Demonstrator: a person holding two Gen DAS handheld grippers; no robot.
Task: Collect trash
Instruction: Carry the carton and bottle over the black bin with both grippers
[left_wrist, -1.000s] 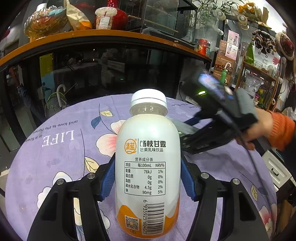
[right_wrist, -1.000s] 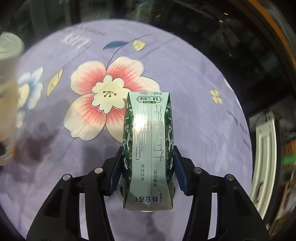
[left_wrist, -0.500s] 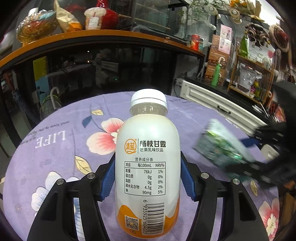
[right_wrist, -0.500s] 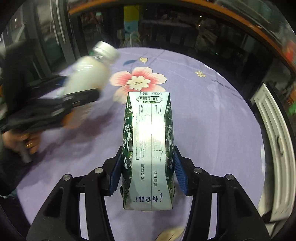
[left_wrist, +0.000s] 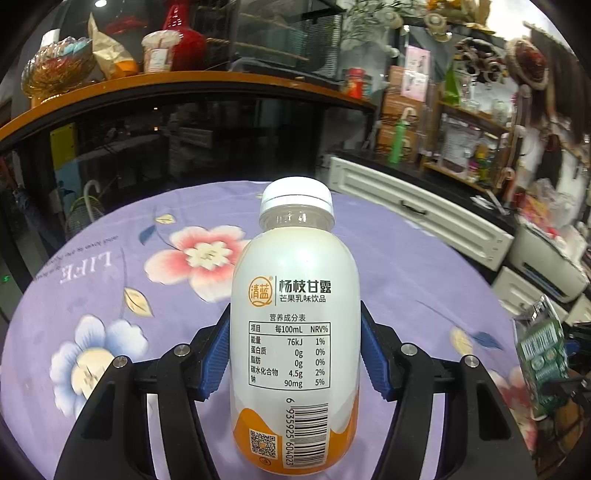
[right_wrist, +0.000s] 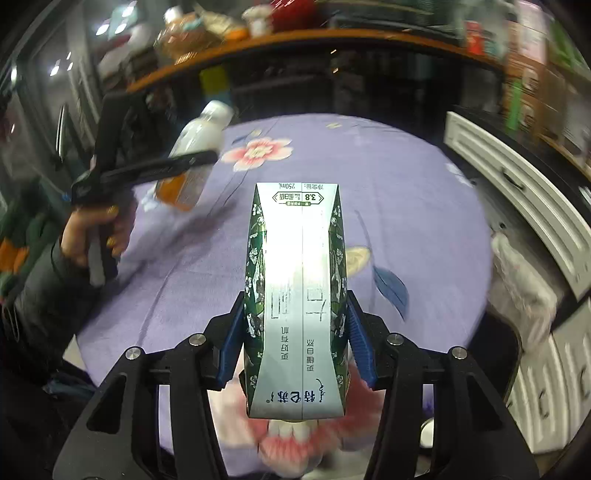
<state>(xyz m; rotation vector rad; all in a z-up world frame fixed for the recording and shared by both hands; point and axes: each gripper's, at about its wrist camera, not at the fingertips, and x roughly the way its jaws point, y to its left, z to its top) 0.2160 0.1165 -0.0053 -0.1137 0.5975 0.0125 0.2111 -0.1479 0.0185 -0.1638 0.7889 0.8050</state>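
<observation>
My left gripper (left_wrist: 294, 350) is shut on a white drink bottle (left_wrist: 294, 332) with an orange base and a white cap, held above the round purple flowered tablecloth (left_wrist: 110, 295). My right gripper (right_wrist: 295, 334) is shut on a green and silver milk carton (right_wrist: 297, 288), its blue pads pressing both sides. In the right wrist view the left gripper (right_wrist: 155, 170) shows at the left with the bottle (right_wrist: 195, 155), held by a hand (right_wrist: 92, 232). The carton (left_wrist: 543, 354) appears at the right edge of the left wrist view.
A dark glass counter with an orange top (left_wrist: 184, 81) curves behind the table, with jars and bags on it. White drawers (left_wrist: 424, 218) and crowded shelves (left_wrist: 480, 122) stand at the right. A plastic bag (right_wrist: 524, 288) hangs by the table's right edge.
The right gripper has swung with the carton from the table's middle to its right edge and rolled. The left gripper has shifted a little sideways with the bottle.
</observation>
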